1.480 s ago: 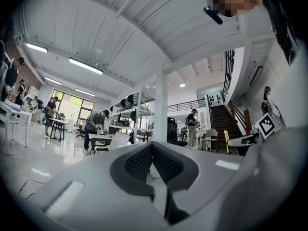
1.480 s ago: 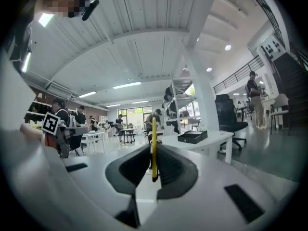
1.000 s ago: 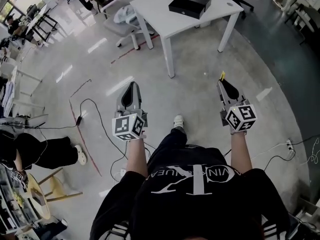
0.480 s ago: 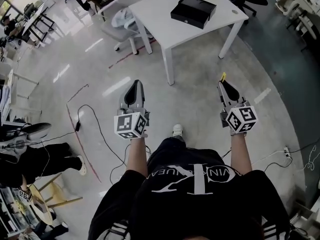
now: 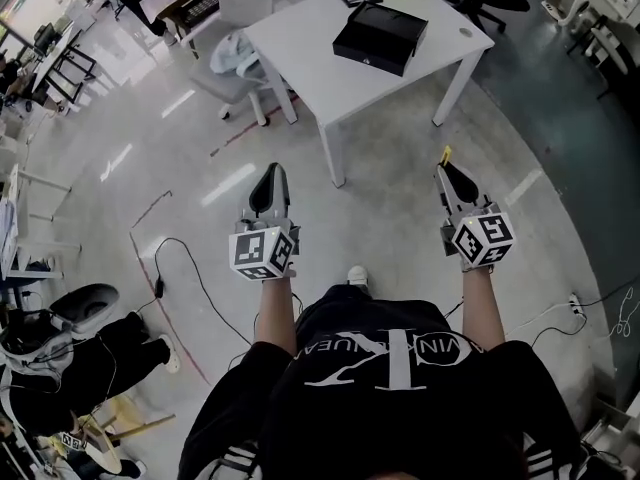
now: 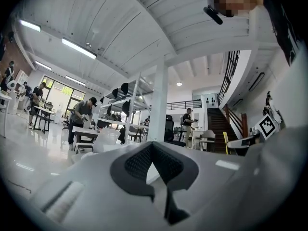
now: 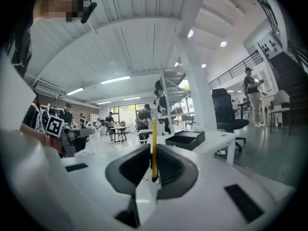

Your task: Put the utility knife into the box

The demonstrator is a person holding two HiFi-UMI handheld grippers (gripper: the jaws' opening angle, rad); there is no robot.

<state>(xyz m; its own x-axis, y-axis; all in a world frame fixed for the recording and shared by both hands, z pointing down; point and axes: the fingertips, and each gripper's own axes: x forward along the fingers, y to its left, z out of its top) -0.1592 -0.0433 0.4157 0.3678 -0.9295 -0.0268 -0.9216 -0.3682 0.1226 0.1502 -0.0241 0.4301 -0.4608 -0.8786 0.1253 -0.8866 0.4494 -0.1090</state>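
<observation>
Right hand-held gripper: jaws clamped on the utility knife, its thin yellow body upright between them with the tip poking out beyond. Left hand-held gripper: jaws together, nothing in them. The black box sits on the white bench, well ahead of both. Step in hand, as I judge it: carrying the knife over. Next move: close the gap, hold the knife above the box, lower it, release.

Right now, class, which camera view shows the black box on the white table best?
The head view: it shows the black box whole from above, lying on the white table. The right gripper view shows it small and side-on, farther off. I cannot make it out in the left gripper view.
</observation>
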